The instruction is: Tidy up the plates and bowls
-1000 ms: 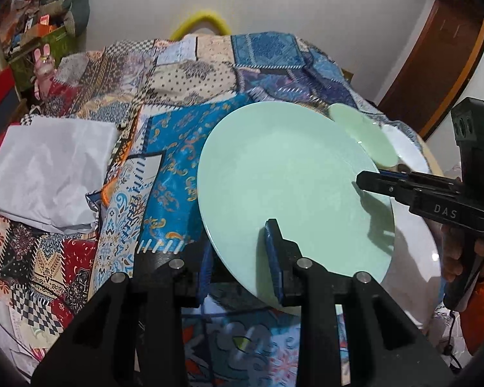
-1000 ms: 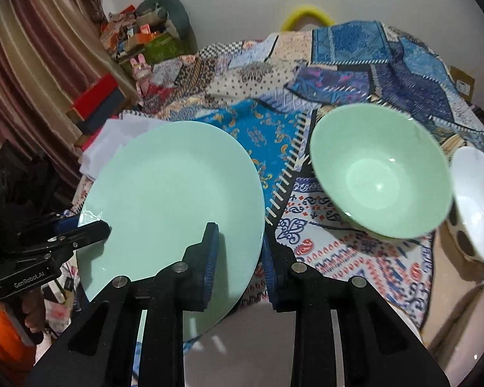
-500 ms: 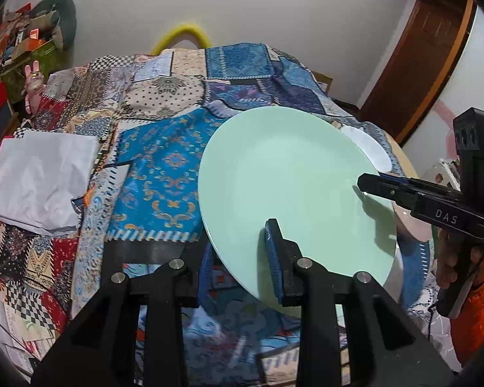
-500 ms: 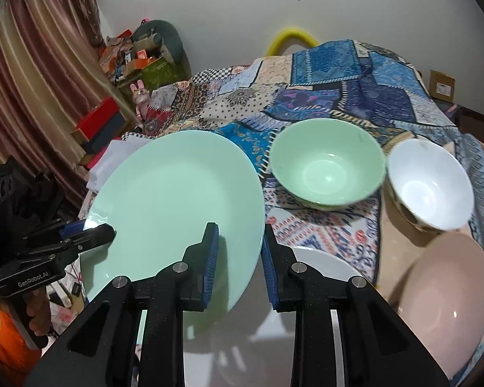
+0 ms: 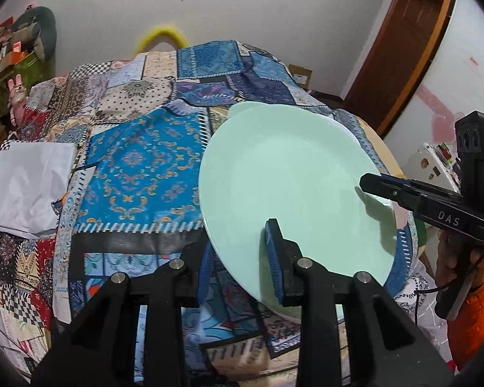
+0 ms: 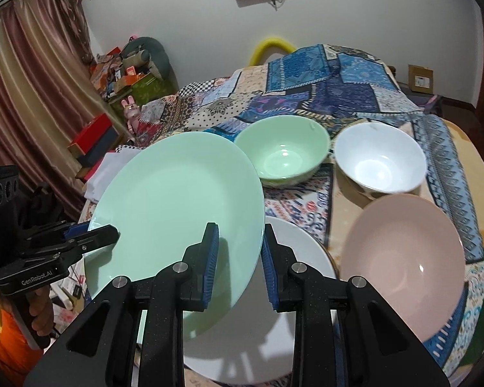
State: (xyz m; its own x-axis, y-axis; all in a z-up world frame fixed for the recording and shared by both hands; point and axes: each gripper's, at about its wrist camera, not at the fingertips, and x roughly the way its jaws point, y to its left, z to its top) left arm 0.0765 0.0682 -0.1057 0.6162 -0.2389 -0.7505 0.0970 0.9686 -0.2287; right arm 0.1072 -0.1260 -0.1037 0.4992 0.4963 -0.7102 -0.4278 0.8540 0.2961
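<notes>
We have the large pale green round plate lifted off the surface, tilted, one pair of tongs on each side of its rim. Left tongs pinch the near-left edge, jaws narrow, one pad on top, one under. Right tongs do the same on the near-right edge, clamped tight on the rim.

Landmark: white flat plate on the patchwork cloth-covered surface. The green plate hangs above it and to its left, overlapping its left part in the right wrist view. Mint green bowl sits behind the white plate, white bowl behind and to its right, pink bowl just beside it on the right.

Likely step: stack green plate on white plate. To do it well:
- keep both grips equal, no twisting between hands
- level the plate before lowering
- centre over the white plate, stay clear of the pink bowl rim
- lower until seated, then release both sides together.
</notes>
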